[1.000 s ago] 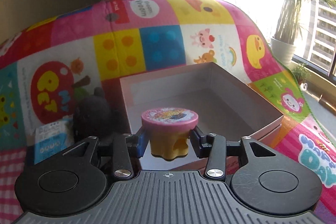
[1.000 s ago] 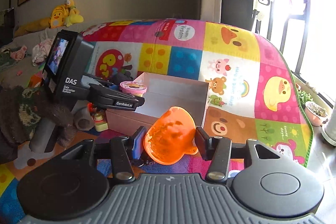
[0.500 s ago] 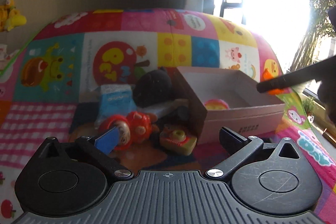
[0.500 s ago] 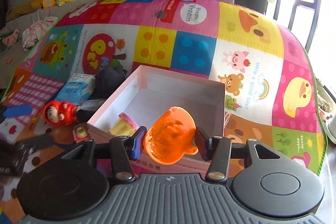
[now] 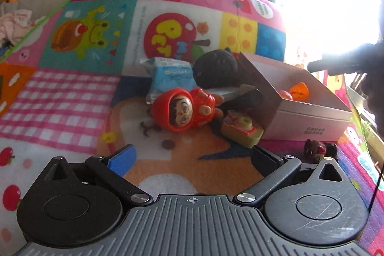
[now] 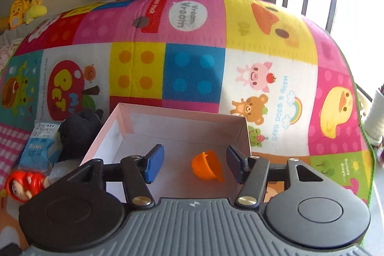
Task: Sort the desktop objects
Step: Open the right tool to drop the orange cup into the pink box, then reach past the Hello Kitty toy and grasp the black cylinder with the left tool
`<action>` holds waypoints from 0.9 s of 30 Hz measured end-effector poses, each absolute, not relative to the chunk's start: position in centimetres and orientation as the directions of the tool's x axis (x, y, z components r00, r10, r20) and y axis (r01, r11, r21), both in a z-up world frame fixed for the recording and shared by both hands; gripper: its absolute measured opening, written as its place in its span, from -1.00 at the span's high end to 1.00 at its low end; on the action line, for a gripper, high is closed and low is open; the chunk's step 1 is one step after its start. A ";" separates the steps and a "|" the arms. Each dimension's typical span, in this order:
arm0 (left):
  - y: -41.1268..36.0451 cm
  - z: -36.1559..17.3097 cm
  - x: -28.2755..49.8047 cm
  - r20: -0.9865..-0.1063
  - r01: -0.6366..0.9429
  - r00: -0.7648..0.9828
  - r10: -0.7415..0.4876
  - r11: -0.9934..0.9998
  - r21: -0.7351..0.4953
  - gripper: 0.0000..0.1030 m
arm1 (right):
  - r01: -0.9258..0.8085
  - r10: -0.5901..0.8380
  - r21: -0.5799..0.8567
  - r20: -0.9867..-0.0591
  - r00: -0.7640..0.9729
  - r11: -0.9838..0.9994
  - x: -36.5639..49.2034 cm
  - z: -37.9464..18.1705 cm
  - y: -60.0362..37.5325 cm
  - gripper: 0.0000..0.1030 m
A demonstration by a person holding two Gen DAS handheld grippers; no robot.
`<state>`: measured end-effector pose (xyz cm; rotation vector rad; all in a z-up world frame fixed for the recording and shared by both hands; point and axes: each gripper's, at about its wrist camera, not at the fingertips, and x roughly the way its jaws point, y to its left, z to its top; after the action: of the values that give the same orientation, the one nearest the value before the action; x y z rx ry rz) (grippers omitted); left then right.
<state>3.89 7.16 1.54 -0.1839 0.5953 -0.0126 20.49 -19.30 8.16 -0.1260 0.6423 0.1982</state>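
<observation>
Right gripper (image 6: 193,166) opening above pink box (image 6: 244,133), ribbed orange cup (image 6: 206,166) loose between fingers; left gripper (image 5: 193,158) wide, empty.

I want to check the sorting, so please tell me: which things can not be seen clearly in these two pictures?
- Pink-lidded cup: left wrist view shows only a red sliver behind the box wall; right wrist view hides it behind the right claw.
- Black plush: its lower part is hidden by the blue packet.
- Small dark figure: too small to identify.
- Window side: washed out by glare.
</observation>
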 end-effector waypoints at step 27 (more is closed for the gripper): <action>-0.9 1.2 9.3 -0.584 0.209 0.803 -0.122 0.974 0.084 -1.00 | -0.509 0.416 0.058 -0.658 0.627 0.859 5.5 1.6 -21.1 -0.07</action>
<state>9.31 -0.92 1.25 0.1475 0.6143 -0.1782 5.53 -21.10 1.59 -0.1380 0.7178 0.5319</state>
